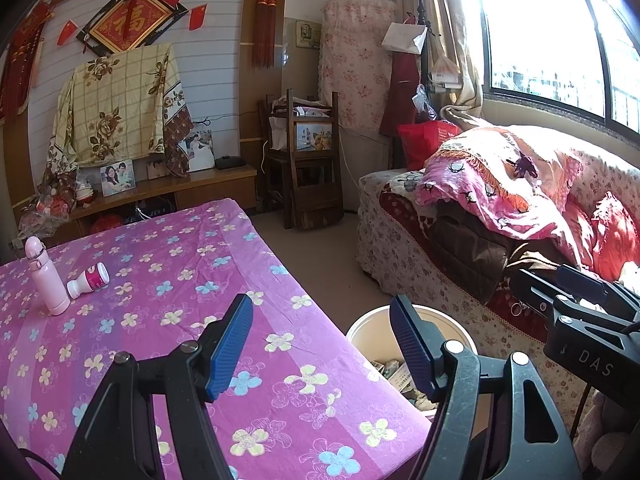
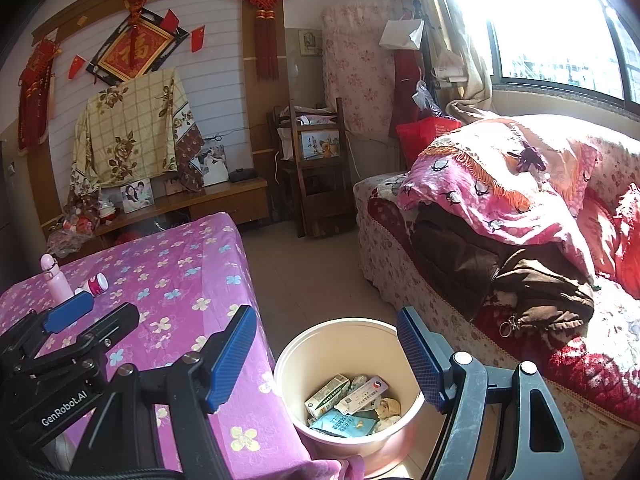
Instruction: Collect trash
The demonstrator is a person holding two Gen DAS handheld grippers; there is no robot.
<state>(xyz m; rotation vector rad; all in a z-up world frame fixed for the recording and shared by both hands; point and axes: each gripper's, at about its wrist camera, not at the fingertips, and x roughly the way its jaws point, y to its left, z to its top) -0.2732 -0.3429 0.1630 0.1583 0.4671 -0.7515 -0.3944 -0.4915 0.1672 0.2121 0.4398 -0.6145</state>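
Note:
A small white and pink bottle (image 1: 89,279) lies on its side on the purple flowered tablecloth (image 1: 192,264), far left, beside an upright pink flask (image 1: 47,278). Both also show in the right wrist view, the bottle (image 2: 95,283) and the flask (image 2: 57,280). A cream bin (image 2: 320,344) stands on the floor by the table's right edge, holding several cartons and crumpled paper (image 2: 348,404). My left gripper (image 1: 322,348) is open and empty over the table's near right corner. My right gripper (image 2: 328,356) is open and empty above the bin.
A sofa (image 2: 520,280) with pink blankets and a brown garment runs along the right under the window. A wooden chair stack (image 1: 308,160) and a low cabinet with photo frames (image 1: 168,188) stand at the back. Tiled floor (image 2: 304,264) lies between table and sofa.

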